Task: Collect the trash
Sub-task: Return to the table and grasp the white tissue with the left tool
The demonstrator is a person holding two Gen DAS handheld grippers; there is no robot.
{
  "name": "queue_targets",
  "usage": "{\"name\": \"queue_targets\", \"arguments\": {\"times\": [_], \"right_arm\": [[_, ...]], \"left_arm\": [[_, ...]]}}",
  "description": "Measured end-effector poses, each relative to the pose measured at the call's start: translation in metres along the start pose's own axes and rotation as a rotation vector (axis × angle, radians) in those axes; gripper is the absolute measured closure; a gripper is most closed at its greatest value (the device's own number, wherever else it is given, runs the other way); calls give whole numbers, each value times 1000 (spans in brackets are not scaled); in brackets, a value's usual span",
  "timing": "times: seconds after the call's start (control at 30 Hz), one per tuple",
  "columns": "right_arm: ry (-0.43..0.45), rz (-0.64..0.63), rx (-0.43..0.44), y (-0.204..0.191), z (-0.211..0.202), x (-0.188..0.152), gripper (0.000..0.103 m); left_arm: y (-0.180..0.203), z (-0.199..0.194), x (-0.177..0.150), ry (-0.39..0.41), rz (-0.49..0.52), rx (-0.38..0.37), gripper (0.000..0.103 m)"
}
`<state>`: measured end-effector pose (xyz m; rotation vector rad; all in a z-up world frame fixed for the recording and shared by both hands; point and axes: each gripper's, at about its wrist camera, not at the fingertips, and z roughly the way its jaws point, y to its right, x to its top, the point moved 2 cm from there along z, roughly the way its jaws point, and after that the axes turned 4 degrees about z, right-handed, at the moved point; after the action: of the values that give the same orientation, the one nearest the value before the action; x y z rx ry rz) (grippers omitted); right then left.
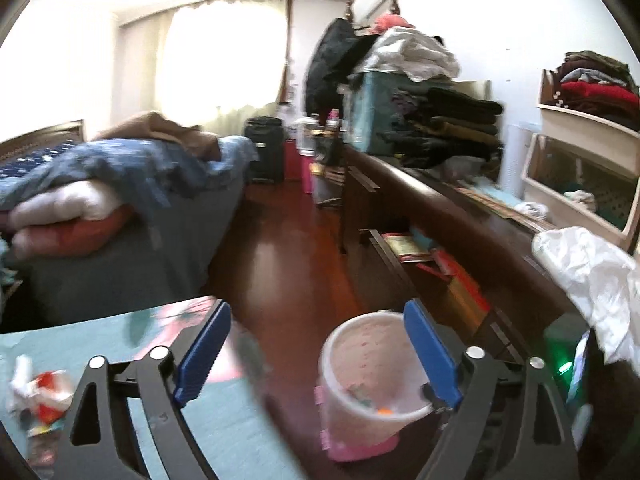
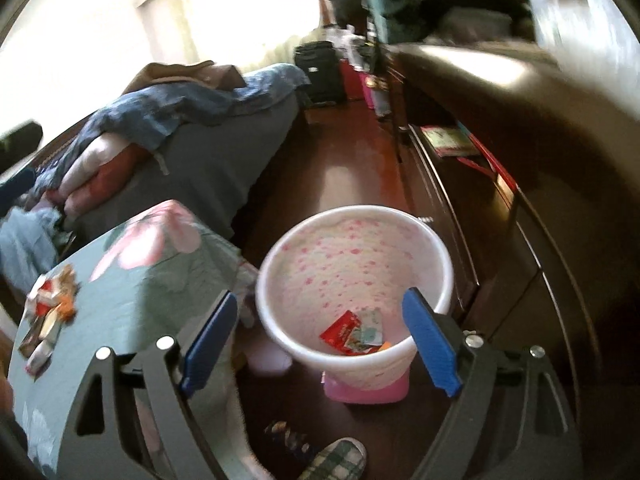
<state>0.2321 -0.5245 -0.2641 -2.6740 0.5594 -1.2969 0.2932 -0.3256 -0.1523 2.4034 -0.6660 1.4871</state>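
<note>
Right hand-held gripper: our right hand-held gripper (image 2: 320, 344) hangs over the bin with its blue fingers (image 2: 210, 338) spread wide and nothing between them. We judge this spot suits dropping a piece straight in.
Left hand-held gripper: our left hand-held gripper (image 1: 316, 360) is also spread wide and empty, hanging between the surface and the bin. We judge it is placed to reach either.
Bin: the bin (image 2: 280, 256) stands on the wooden floor (image 2: 344, 176), just beside the surface and near the dark cabinet (image 2: 520, 240), so trash has only a short way to travel. It is white with pink speckles inside and a pink base.
Trash in bin: a few wrappers (image 2: 352, 332) lie at the bottom, one red, one pale, with a bit of orange beside them.
Trash left: a small heap of wrappers (image 2: 50, 316), red, white and orange, lies crumpled on the surface (image 2: 160, 288) near its left edge, well apart from both grippers. Blur hides what each piece is.
Surface: it wears a teal cloth with pink flowers.
Progress: we judge the job partly done, with the heap still to be fetched.
Other: a plaid slipper (image 2: 340, 460) shows on the floor below the bin.
</note>
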Motion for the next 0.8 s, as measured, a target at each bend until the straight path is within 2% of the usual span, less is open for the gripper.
{"name": "queue_targets", "arguments": {"times": [0.13,0.23,0.37,0.57,0.67,0.8], "right_arm": [[14,-79,37,-37,-30,-2,10],[6,-140,64,-68,-43,-7,10],[-10,-228,105,-113,-52,-16,10],[-55,-321,201,-178,-51,-27,10],[-66,-358,217,-206,-48,-31,10],[-78,-419,231,-247,-42,-37,10]], "left_arm": [[-36,-32,-19,-26,-29,121,8],[-70,-49,-32,-57,-64,208,7],[-138,-67,-51,-95,-141,358,6],[-243,-77,-82,-165,-318,499,5],[-288,-74,-102,-205,-421,530,5],[-321,-59,-119,-248,-499,522,5]]}}
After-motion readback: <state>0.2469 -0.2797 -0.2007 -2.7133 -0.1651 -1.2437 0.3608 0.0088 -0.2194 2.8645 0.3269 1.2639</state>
